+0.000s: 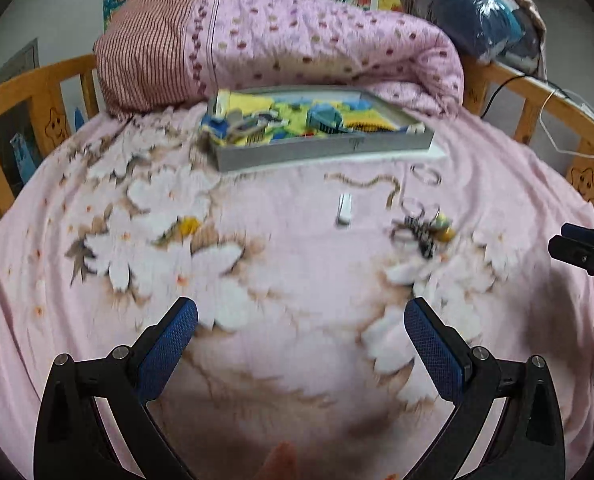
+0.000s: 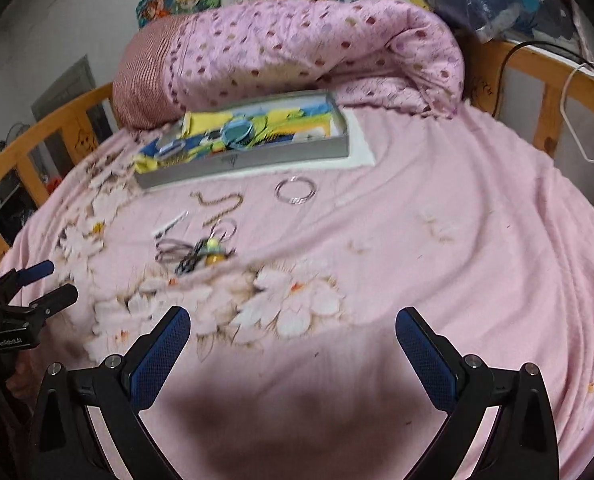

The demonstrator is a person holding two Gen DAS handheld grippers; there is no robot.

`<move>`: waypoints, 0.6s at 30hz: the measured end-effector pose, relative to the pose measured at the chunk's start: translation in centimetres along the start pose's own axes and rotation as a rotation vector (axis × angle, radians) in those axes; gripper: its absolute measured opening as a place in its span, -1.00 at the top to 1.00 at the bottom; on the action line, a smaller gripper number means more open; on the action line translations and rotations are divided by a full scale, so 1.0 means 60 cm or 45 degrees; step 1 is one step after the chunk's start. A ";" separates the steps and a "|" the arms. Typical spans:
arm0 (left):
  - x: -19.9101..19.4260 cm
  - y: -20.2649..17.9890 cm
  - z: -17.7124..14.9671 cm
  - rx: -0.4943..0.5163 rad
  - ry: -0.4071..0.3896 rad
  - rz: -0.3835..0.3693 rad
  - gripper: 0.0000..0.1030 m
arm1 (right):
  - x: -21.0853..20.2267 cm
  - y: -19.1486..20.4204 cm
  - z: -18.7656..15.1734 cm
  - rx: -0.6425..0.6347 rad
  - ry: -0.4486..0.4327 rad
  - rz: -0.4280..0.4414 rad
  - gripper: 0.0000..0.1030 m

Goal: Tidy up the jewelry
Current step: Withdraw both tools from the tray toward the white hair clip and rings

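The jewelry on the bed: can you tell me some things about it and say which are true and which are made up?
1. The gold chain lies on the pink bedsheet, outside the grey box. True.
2. The left gripper is squeezing the silver bangles. False: its jaws are wide open with nothing between them, and the bangles lie untouched on the sheet.
3. The bangles lie in front of the grey box. True.
4. The grey box is empty. False: it holds colourful yellow and blue things.
5. The right gripper is open. True.
6. The tangled pile of jewelry sits on the rolled quilt. False: it lies on the bedsheet, nearer than the chain.
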State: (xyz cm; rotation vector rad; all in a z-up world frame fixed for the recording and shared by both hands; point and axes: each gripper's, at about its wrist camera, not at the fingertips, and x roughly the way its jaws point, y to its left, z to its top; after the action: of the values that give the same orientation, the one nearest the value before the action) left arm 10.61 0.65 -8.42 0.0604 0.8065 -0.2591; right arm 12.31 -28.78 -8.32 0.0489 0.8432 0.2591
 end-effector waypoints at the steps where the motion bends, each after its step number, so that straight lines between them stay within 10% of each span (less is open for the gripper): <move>1: 0.002 0.001 -0.003 0.003 0.016 0.004 -0.97 | 0.004 0.004 -0.002 -0.010 0.010 0.003 -1.00; 18: 0.044 0.033 -0.001 -0.060 0.139 0.001 -0.97 | 0.071 0.020 0.003 -0.099 0.019 0.079 -1.00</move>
State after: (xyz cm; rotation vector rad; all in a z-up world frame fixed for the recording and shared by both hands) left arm 12.82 2.04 -10.44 0.0310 0.9204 -0.2377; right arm 14.90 -26.57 -11.14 0.0008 0.8464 0.3510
